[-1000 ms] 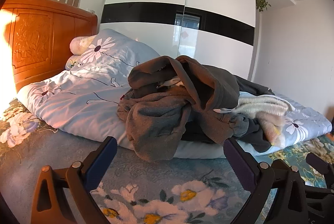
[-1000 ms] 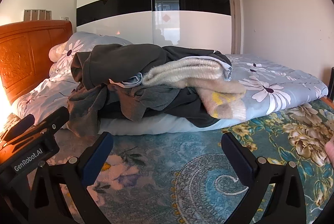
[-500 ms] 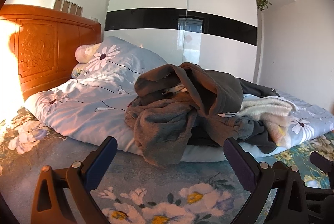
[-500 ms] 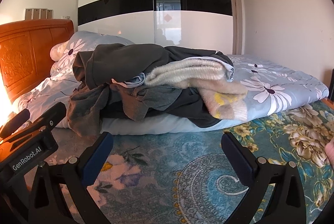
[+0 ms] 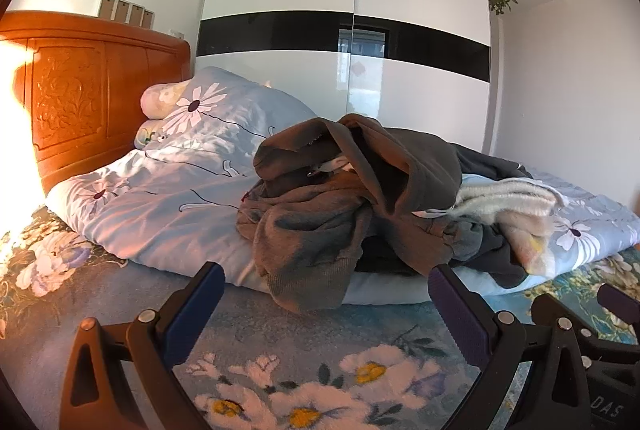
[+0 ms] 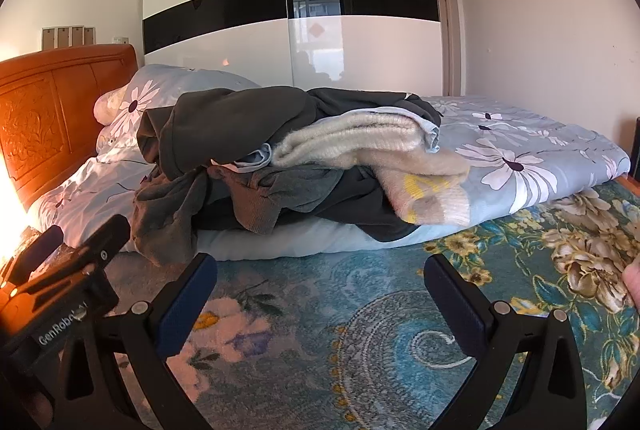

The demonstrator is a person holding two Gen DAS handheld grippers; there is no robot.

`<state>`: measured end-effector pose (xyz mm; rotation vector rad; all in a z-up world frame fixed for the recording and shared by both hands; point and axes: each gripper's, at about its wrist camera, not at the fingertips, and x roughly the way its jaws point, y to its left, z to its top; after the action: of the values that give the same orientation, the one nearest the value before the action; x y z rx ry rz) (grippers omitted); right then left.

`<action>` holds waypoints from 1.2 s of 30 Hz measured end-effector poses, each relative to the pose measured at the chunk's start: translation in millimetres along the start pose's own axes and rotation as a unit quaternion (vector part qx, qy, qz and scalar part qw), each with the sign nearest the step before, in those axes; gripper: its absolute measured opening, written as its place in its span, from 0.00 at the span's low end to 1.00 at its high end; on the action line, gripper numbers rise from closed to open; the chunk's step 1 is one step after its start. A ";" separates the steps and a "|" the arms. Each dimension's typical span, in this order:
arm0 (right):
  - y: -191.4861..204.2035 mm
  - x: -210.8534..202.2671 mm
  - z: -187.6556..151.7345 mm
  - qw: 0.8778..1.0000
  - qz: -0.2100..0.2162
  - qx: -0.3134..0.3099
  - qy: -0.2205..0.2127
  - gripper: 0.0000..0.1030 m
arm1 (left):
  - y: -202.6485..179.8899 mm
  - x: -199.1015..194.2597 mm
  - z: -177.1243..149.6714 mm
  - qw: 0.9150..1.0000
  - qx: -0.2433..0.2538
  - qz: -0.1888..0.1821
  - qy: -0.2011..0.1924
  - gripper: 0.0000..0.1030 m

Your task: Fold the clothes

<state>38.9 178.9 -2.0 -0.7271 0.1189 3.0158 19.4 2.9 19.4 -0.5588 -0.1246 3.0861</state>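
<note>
A wide bed [image 6: 532,165] under a pale blue daisy-print duvet is seen ahead of both tongs, with a teal floral blanket [image 6: 360,310] spread directly beneath them. On the duvet, straight ahead of the left tongs [image 5: 326,300] and ahead-left of the right tongs [image 6: 320,288], a tangled heap of dark grey and brown clothes [image 5: 352,197] is piled, with a cream fluffy sweater [image 6: 360,145] lying on its right side. Both tongs are held spread wide and empty, near the heap without touching it. Nothing has been folded yet. Because the garments are intertwined, several could be dragged along if one were pinched, and the heap might be toppled off the duvet's edge.
</note>
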 end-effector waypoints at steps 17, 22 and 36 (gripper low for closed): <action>10.4 10.5 49.4 0.999 0.026 -0.011 0.019 1.00 | 48.9 3.3 8.1 0.998 -0.012 0.064 0.008 1.00; 67.9 44.1 118.8 0.996 0.055 -0.072 0.006 0.99 | 77.0 -0.2 11.4 0.996 -0.038 0.084 0.002 1.00; 92.1 94.8 145.7 0.988 -0.059 -0.140 0.039 0.14 | 101.6 5.9 9.3 0.993 -0.089 0.075 0.022 1.00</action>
<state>-116.5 101.0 90.2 -0.8394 -0.3408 2.9208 11.8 -99.0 18.0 -0.6712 -0.3765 3.2251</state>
